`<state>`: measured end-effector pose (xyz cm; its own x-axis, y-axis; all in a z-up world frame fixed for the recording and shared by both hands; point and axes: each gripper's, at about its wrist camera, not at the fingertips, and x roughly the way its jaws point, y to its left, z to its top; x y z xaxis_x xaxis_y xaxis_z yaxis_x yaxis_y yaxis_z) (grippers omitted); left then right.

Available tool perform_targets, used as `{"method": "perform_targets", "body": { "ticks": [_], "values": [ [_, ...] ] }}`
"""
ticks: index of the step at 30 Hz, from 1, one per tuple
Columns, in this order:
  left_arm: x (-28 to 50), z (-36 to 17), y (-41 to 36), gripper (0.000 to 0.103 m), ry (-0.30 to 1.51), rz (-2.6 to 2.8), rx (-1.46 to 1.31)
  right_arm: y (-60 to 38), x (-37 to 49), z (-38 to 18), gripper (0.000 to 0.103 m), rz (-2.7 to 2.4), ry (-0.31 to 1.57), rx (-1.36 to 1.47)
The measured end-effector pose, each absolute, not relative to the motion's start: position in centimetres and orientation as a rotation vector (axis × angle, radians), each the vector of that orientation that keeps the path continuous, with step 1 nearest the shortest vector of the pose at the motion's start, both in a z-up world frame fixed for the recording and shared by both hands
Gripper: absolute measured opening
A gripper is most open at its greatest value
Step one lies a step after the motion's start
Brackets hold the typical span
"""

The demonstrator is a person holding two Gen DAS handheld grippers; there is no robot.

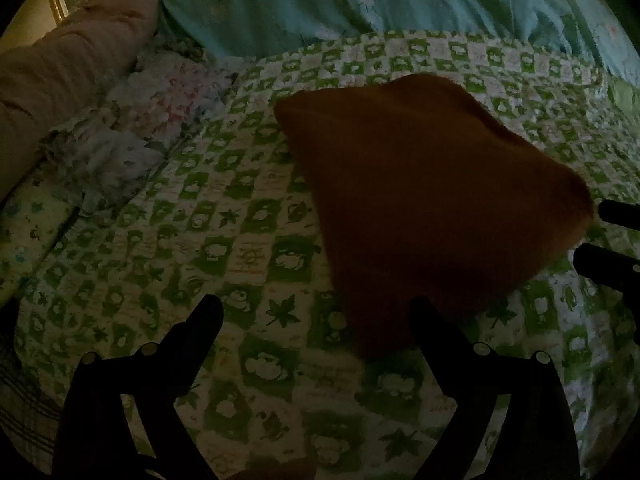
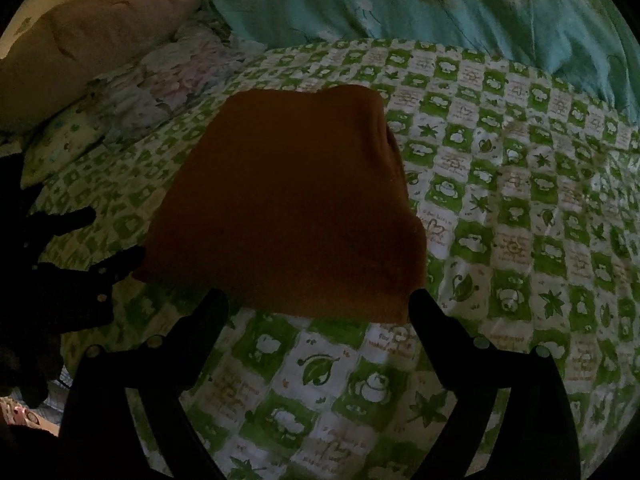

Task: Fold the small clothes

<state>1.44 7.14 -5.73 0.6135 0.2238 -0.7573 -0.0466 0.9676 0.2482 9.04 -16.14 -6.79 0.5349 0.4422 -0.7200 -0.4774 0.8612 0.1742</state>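
A green-and-white checked quilt [image 2: 500, 208] covered the bed. On it lay a folded brown cloth [image 2: 288, 208]. A teal blanket [image 2: 440, 4] lay bunched along its far edge.

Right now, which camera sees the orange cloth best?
The right wrist view: the folded orange cloth lies centred on the green checked quilt, all its edges showing. The left wrist view shows the cloth off to the right, its near corner partly behind a finger.
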Motion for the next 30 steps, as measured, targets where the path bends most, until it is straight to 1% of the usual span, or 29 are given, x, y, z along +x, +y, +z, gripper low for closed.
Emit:
{"method": "perform_targets", "body": {
  "ticks": [5,30],
  "values": [
    [1.7,-5.7,7.1,0.097,0.898,0.162,0.207,-16.0,9.5,-6.8,0.092,0.553,0.840,-0.049],
    [2.7,-5.5,6.8,0.098,0.910,0.155,0.166,-15.4,10.8,-6.4,0.092,0.584,0.827,-0.041]
  ]
}}
